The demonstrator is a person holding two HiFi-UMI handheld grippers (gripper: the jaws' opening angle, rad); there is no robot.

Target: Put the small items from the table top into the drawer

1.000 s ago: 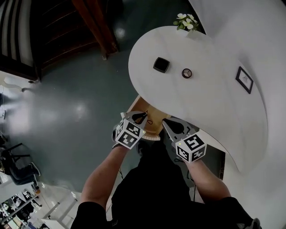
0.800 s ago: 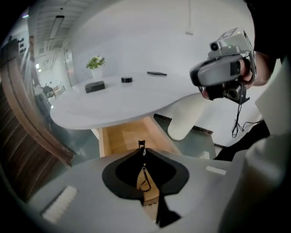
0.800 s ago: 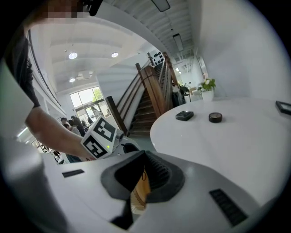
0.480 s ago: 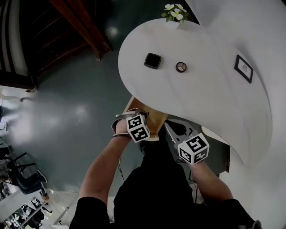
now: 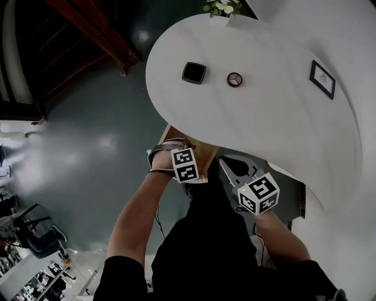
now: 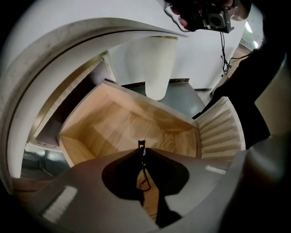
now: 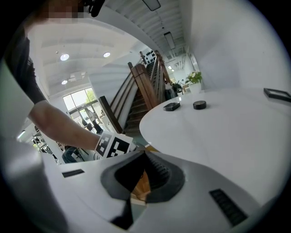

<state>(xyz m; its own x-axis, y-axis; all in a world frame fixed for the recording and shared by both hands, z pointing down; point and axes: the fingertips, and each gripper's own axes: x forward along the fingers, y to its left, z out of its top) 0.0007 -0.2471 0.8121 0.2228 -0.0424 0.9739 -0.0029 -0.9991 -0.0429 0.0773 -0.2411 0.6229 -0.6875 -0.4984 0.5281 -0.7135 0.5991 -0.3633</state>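
Logged left gripper [image 6: 141,146] pressed together, nothing pinched, over open drawer [image 6: 113,123], which is half hidden in head view. Logged right gripper [image 7: 144,154] likewise closed, empty. Counted two small items on table top [image 5: 276,117]: one black square piece [image 5: 194,72], one round piece [image 5: 234,79]. Noted flowers [image 5: 222,7] cut off.

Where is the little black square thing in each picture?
Head view: the black square item lies near the top, on the left part of the white table top.
Left gripper view: not in it; only the open drawer shows.
Right gripper view: the black square item lies right of centre, far across the table top.
Shared landmark: the small round item just to its right.
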